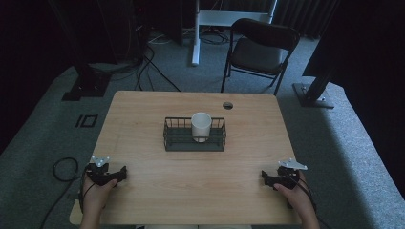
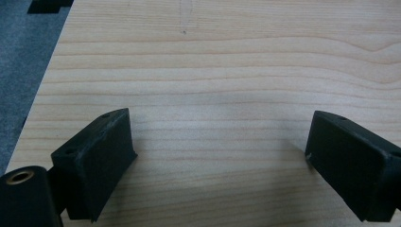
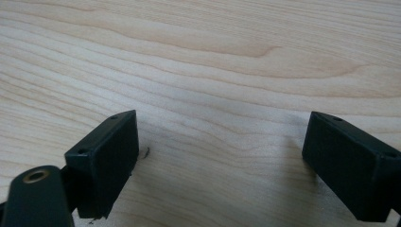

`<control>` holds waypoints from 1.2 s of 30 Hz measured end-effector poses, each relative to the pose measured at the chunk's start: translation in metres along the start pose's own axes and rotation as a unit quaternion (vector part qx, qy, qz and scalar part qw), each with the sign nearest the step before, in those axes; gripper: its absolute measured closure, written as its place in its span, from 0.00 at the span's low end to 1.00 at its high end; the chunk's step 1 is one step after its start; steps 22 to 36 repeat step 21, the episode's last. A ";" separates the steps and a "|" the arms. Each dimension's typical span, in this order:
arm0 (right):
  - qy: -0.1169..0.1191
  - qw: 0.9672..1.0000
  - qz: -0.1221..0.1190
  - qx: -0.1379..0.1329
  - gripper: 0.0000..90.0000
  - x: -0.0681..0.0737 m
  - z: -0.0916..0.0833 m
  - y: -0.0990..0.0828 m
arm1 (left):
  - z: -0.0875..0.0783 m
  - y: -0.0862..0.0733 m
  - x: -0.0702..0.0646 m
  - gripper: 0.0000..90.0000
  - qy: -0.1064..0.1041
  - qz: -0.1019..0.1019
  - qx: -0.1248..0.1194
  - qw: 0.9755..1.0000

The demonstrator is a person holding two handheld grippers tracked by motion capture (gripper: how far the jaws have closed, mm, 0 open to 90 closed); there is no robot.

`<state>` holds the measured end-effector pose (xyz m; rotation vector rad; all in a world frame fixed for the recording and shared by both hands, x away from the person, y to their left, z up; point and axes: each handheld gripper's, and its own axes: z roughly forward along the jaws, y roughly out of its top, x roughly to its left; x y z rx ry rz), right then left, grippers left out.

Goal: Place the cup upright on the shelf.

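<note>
A white cup (image 1: 201, 126) stands upright inside a black wire basket (image 1: 172, 138) at the middle of the wooden table (image 1: 191, 191). My left gripper (image 1: 123, 172) rests near the table's front left corner, held by a hand, far from the basket. Its jaws stand wide apart over bare wood (image 2: 220, 137) with nothing between them. My right gripper (image 1: 263, 177) rests near the front right edge, also in a hand. Its jaws are spread over bare wood (image 3: 220, 137) and hold nothing.
A black folding chair (image 1: 258, 50) stands behind the table's far right. A round cable hole (image 1: 228, 105) sits near the far edge. Cables (image 1: 64, 169) lie on the grey carpet at the left, and dark stand bases flank the table.
</note>
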<state>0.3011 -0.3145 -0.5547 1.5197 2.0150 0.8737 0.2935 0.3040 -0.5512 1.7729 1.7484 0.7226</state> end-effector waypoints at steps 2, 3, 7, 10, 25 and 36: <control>0.000 1.000 0.000 0.000 0.12 0.000 0.000 0.000 | 0.000 0.000 0.000 0.10 0.000 0.000 0.000 1.000; 0.000 1.000 0.000 0.000 0.12 0.000 0.000 0.000 | 0.000 0.000 0.000 0.10 0.001 -0.002 -0.001 1.000; 0.000 1.000 0.000 0.000 0.12 0.000 0.000 0.000 | 0.000 0.000 -0.002 0.10 0.020 -0.020 0.000 1.000; 0.000 1.000 0.000 0.000 0.12 0.000 0.000 0.000 | 0.000 0.000 -0.002 0.10 0.020 -0.020 0.000 1.000; 0.000 1.000 0.000 0.000 0.12 0.000 0.000 0.000 | 0.000 0.000 -0.002 0.09 0.021 -0.021 0.001 1.000; 0.000 1.000 0.000 0.000 0.12 0.000 0.000 0.000 | 0.000 0.000 -0.002 0.09 0.021 -0.021 0.001 1.000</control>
